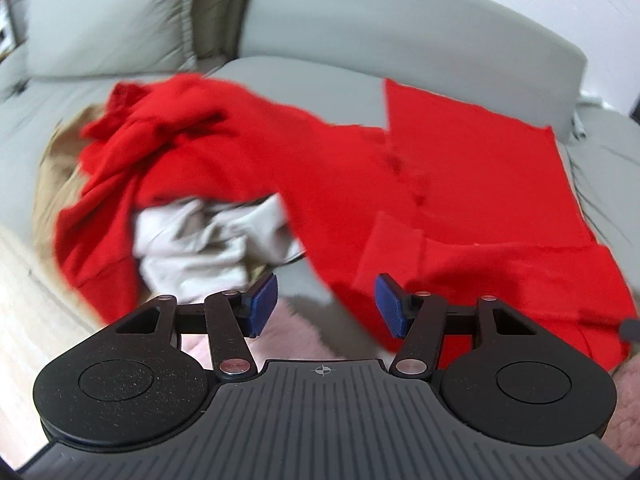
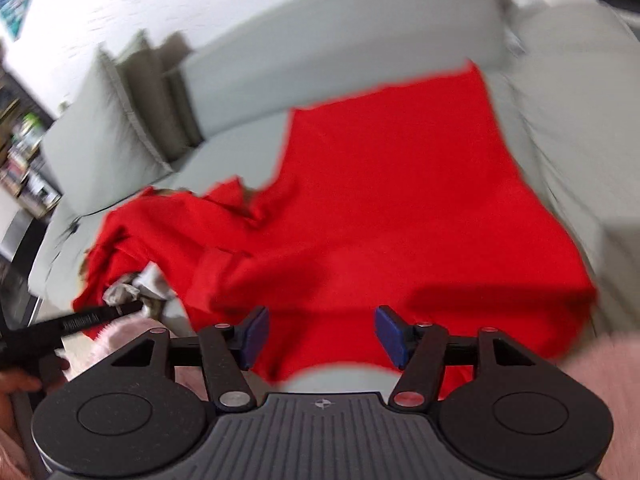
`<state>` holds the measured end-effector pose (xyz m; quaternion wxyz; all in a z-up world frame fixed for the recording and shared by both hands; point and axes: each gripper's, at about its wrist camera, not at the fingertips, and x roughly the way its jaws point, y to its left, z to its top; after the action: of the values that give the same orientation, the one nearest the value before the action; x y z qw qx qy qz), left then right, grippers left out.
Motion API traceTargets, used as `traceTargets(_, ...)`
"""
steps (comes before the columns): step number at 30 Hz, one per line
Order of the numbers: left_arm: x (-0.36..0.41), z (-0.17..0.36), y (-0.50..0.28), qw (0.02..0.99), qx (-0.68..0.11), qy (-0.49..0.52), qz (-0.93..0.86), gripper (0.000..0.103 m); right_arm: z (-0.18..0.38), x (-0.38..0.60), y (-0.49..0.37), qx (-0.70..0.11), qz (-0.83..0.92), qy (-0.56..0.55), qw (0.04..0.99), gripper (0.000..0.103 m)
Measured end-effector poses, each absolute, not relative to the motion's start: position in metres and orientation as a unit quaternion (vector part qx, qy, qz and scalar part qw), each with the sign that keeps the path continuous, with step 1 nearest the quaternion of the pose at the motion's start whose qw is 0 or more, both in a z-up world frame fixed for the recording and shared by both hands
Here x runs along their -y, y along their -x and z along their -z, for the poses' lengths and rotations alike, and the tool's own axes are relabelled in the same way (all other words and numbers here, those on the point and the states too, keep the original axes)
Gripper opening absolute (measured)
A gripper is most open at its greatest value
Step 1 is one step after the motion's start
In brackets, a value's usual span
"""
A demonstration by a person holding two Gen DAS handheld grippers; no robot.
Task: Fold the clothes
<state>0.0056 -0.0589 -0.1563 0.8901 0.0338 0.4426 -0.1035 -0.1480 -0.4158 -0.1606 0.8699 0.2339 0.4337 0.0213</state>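
A red garment [image 1: 460, 184] lies spread over the grey sofa seat [image 1: 328, 92], its left part bunched up over a white garment [image 1: 208, 240] and a tan one [image 1: 56, 160]. It also shows in the right wrist view [image 2: 392, 208], flat in the middle and crumpled at the left. My left gripper [image 1: 326, 306] is open and empty, hovering above the sofa's front edge near the red garment's hem. My right gripper [image 2: 322, 338] is open and empty above the near edge of the red garment. The left gripper's black body [image 2: 80, 320] shows at the left of the right wrist view.
Grey back cushions [image 1: 108, 20] stand behind the seat. A sofa arm [image 2: 580, 128] rises on the right. Pink fluffy fabric [image 1: 300, 336] lies below the grippers. A light floor [image 1: 24, 320] is at the left. Shelves [image 2: 24, 152] stand far left.
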Motion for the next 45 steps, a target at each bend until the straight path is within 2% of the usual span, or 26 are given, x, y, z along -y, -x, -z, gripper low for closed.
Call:
traceTargets(6, 0.079, 0.179, -0.048, 0.885, -0.444, -0.035, 0.135, 0.057, 0.179, 0.448, 0.166, -0.422, 0.009, -0.22, 0.88, 0.058)
traceTargets(7, 0.082, 0.184, -0.053, 0.883, -0.448, -0.04, 0.138, 0.056, 0.182, 0.454, 0.167, -0.42, 0.013, -0.234, 0.877, 0.058)
traceTargets(9, 0.085, 0.193, -0.059, 0.878, -0.452, -0.048, 0.149, 0.045, 0.189, 0.465, 0.171, -0.416, 0.013, -0.273, 0.867, 0.058)
traceTargets(11, 0.089, 0.199, -0.062, 0.869, -0.461, -0.049, 0.171, 0.042, 0.195, 0.471, 0.173, -0.414, 0.015, -0.296, 0.861, 0.051)
traceTargets(13, 0.092, 0.203, -0.062, 0.863, -0.467, -0.052, 0.184, 0.042, 0.199, 0.474, 0.174, -0.412, 0.016, -0.309, 0.857, 0.051)
traceTargets(15, 0.097, 0.207, -0.063, 0.857, -0.473, -0.058, 0.197, 0.036, 0.2, 0.47, 0.17, -0.417, 0.01, -0.303, 0.857, 0.051)
traceTargets(24, 0.1, 0.221, -0.074, 0.84, -0.511, -0.067, 0.169, 0.037, 0.202, 0.465, 0.162, -0.436, 0.001, -0.292, 0.851, 0.051)
traceTargets(25, 0.1, 0.222, -0.075, 0.84, -0.512, -0.066, 0.168, 0.032, 0.202, 0.465, 0.162, -0.437, 0.002, -0.292, 0.851, 0.051)
traceTargets(26, 0.101, 0.222, -0.075, 0.839, -0.513, -0.066, 0.171, 0.017, 0.203, 0.466, 0.163, -0.437, 0.002, -0.291, 0.851, 0.051)
traceTargets(27, 0.102, 0.221, -0.074, 0.841, -0.508, -0.069, 0.175, 0.009, 0.203, 0.466, 0.163, -0.438, 0.002, -0.291, 0.851, 0.051)
traceTargets(30, 0.106, 0.205, -0.062, 0.865, -0.457, -0.085, 0.188, 0.005, 0.203, 0.465, 0.162, -0.44, 0.004, -0.288, 0.851, 0.051)
traceTargets(34, 0.109, 0.182, -0.041, 0.898, -0.377, -0.107, 0.201, 0.004, 0.204, 0.465, 0.162, -0.441, 0.004, -0.286, 0.851, 0.051)
traceTargets(38, 0.106, 0.198, -0.051, 0.885, -0.423, -0.111, 0.159, 0.009, 0.205, 0.464, 0.159, -0.446, 0.004, -0.282, 0.849, 0.051)
traceTargets(40, 0.104, 0.212, -0.064, 0.866, -0.474, -0.106, 0.121, 0.017, 0.205, 0.463, 0.159, -0.446, 0.004, -0.28, 0.85, 0.051)
traceTargets(41, 0.102, 0.215, -0.068, 0.861, -0.486, -0.101, 0.109, 0.024, 0.205, 0.463, 0.16, -0.447, 0.004, -0.279, 0.85, 0.051)
traceTargets(43, 0.099, 0.217, -0.072, 0.859, -0.495, -0.093, 0.096, 0.029, 0.204, 0.464, 0.161, -0.445, 0.005, -0.28, 0.851, 0.051)
traceTargets(45, 0.094, 0.213, -0.071, 0.86, -0.495, -0.085, 0.088, 0.047, 0.204, 0.465, 0.162, -0.443, 0.006, -0.283, 0.851, 0.051)
